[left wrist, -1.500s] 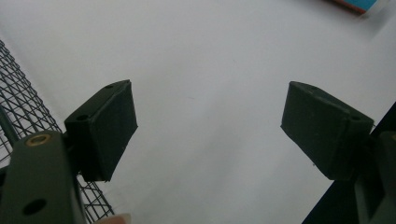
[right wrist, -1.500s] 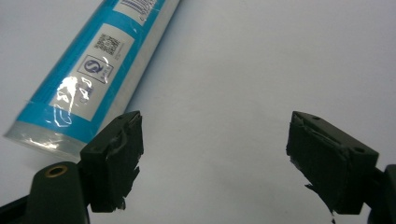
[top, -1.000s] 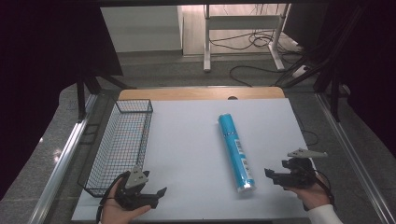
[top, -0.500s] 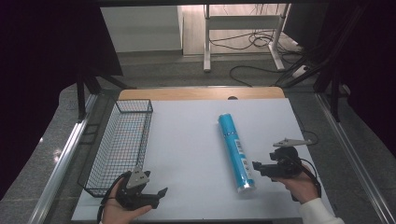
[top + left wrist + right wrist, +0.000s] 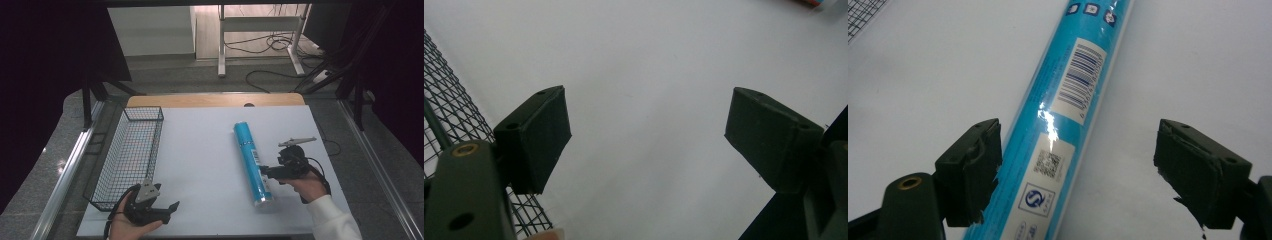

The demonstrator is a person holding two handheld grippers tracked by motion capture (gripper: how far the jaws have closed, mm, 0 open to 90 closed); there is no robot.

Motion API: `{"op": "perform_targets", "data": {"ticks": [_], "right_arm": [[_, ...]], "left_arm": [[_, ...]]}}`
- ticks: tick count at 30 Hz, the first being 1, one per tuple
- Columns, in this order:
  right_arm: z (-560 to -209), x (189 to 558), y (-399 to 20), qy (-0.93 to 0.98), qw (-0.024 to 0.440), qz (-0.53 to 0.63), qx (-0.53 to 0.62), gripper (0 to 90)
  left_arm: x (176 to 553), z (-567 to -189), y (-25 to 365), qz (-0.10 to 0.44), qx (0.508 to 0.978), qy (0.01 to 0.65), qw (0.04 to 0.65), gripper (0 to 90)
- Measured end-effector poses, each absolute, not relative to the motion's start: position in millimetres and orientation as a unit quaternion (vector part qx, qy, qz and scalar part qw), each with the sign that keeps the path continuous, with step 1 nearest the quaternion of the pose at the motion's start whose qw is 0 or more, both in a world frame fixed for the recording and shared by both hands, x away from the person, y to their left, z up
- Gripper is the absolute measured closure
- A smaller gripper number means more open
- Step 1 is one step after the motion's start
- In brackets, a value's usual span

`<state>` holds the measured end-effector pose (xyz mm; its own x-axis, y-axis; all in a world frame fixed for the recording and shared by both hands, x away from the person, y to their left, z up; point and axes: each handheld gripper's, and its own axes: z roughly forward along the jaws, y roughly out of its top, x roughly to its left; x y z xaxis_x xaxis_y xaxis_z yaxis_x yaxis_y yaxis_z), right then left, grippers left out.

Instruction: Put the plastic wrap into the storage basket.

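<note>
White surface (image 5: 200,150) is seen beneath a glossy blue tube (image 5: 252,162) with barcode label, lying between the parted, recently widened jaws of the right gripper (image 5: 264,172), ungripped; the left gripper (image 5: 172,207) is held open, empty.

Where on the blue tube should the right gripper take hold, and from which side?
Grip the blue tube mid-length, near its barcode label, coming from its right side with the right gripper. It lies flat and is long, so a middle grip across its narrow width should balance it.

left gripper (image 5: 170,209): low at near left, level, fingers (image 5: 536,137) apart, nothing between | right gripper (image 5: 264,171): pointing left, fingers (image 5: 973,165) just opening, gripping nothing
</note>
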<state>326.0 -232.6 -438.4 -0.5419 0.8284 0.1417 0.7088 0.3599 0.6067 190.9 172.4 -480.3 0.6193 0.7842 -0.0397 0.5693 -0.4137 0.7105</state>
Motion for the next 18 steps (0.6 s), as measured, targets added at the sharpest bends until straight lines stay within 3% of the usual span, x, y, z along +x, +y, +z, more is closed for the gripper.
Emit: {"op": "perform_targets", "data": {"ticks": [18], "right_arm": [[-444,359,-201,0.829,0.076,0.296,0.468,20.3]], "left_arm": [[191,-481,174,0.151,0.826,0.412,0.352,18.4]]}}
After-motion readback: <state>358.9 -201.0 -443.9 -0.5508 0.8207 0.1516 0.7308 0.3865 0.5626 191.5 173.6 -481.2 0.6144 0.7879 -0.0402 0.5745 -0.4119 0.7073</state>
